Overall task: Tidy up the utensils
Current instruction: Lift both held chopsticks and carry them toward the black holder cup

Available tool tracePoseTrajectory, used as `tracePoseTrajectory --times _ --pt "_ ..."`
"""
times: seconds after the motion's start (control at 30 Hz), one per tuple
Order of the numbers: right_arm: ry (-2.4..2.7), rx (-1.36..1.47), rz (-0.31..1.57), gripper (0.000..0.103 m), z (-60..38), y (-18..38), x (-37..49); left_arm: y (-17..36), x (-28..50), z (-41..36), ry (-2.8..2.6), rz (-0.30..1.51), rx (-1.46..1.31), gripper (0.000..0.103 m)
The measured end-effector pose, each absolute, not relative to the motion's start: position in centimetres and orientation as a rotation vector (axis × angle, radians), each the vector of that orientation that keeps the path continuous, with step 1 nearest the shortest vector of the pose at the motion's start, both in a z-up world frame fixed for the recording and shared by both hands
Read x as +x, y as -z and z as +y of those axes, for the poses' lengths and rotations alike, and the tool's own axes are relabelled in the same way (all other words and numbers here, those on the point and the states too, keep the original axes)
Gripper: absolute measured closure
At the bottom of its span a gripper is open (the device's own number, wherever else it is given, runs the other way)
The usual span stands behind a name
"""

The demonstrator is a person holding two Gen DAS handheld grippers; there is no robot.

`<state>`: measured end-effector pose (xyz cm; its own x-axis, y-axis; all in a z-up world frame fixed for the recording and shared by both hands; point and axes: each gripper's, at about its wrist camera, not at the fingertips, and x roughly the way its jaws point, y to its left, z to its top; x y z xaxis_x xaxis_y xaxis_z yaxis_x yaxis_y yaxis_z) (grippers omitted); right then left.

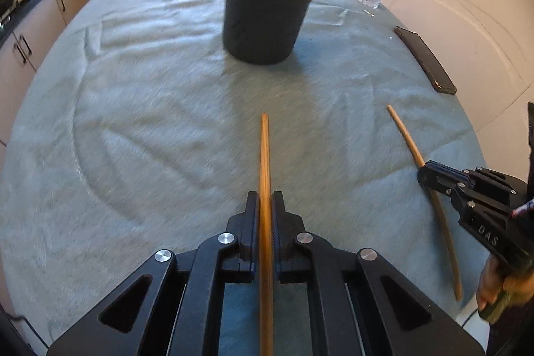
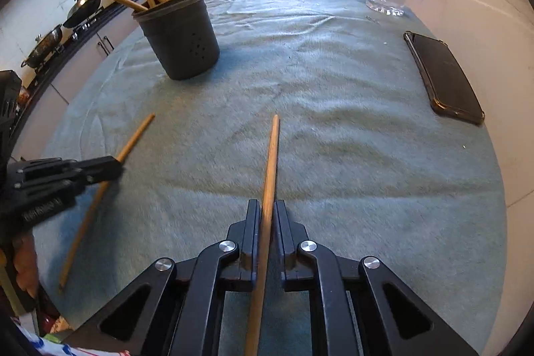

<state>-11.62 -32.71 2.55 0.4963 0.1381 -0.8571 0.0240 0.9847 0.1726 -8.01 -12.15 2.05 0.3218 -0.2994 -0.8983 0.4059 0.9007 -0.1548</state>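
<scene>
We clamp one chopstick (image 1: 264,155) in the left gripper (image 1: 265,201), another chopstick (image 2: 271,162) in the right gripper (image 2: 267,209); only the right wrist view shows the holder's (image 2: 180,39) drain holes.

Two black grippers, left gripper (image 1: 265,202) and right gripper (image 2: 266,211). Flat black fingers (image 1: 251,222) on thick arms with triangle holes. Round shiny silver screws (image 1: 225,237) at the joints. Pale letters on one side. Bare skin on a hand (image 1: 490,286).
</scene>
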Motion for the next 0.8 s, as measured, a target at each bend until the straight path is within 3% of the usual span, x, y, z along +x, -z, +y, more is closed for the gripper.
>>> tracePoseTrajectory --times 0.8 --pt "-0.045 0.095 1.323 0.092 -32.8 -2.7 -3.8 -1.9 -4.0 -14.7 0.463 1.263 0.2 0.096"
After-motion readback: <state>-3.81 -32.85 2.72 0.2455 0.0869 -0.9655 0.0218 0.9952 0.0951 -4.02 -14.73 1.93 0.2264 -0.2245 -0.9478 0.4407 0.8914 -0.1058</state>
